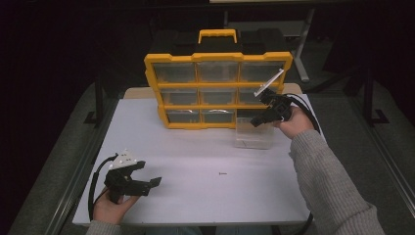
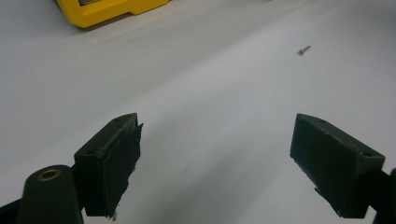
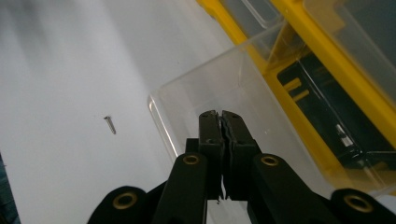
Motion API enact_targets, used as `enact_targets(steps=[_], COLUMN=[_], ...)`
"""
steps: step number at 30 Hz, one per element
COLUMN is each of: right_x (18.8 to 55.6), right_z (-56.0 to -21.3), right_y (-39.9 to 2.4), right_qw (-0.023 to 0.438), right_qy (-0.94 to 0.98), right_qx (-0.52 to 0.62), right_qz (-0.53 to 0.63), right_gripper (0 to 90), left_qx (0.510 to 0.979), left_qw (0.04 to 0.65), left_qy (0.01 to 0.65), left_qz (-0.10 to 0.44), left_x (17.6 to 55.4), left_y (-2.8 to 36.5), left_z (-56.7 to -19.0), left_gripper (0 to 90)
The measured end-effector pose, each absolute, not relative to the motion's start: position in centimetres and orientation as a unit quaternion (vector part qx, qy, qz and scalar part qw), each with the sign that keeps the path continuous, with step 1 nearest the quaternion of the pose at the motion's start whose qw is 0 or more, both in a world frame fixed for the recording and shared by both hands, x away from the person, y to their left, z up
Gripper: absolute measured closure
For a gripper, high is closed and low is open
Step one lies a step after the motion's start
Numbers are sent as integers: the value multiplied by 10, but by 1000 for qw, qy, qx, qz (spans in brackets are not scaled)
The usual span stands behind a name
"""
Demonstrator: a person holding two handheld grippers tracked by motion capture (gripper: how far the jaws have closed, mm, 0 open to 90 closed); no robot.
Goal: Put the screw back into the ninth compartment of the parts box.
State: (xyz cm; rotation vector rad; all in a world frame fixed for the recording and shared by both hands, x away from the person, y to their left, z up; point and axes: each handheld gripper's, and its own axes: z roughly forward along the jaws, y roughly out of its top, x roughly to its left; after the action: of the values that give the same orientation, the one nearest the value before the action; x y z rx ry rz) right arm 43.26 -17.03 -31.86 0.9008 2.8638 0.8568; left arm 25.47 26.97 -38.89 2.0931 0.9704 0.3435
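Observation:
A yellow organizer (image 1: 218, 90) with clear drawers stands upright at the back of the white table (image 1: 195, 147). One clear drawer (image 1: 253, 134) sits out on the table in front of its lower right corner. My right gripper (image 1: 255, 122) hangs over that drawer, jaws shut with nothing visible between them; in the right gripper view the right gripper (image 3: 220, 114) points at the clear drawer's (image 3: 196, 93) rim. A small screw (image 1: 222, 173) lies loose mid-table. My left gripper (image 1: 149, 172) rests near the front left, open and empty; the left gripper (image 2: 217, 140) faces the screw (image 2: 303, 50).
The organizer's bottom right slot (image 1: 254, 113) is dark and open behind the pulled-out drawer. A black case with a yellow handle (image 1: 217, 35) stands behind the organizer. The table's front edge lies just behind my left hand.

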Motion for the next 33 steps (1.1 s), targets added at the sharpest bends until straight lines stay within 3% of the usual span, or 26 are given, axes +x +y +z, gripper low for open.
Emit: enact_targets(steps=[16, 33], right_x=[436, 414], right_z=[-355, -315], right_y=[-175, -161], right_qw=[-7, 3], right_qy=[916, 915], right_qx=[305, 266], right_qz=[260, 305], right_gripper=[838, 787], left_qx=[827, 828], left_qw=[390, 391], left_qy=[380, 379], left_qz=[136, 136], left_x=[256, 255], left_y=[270, 268], left_z=[-390, -389], left_gripper=[156, 157])
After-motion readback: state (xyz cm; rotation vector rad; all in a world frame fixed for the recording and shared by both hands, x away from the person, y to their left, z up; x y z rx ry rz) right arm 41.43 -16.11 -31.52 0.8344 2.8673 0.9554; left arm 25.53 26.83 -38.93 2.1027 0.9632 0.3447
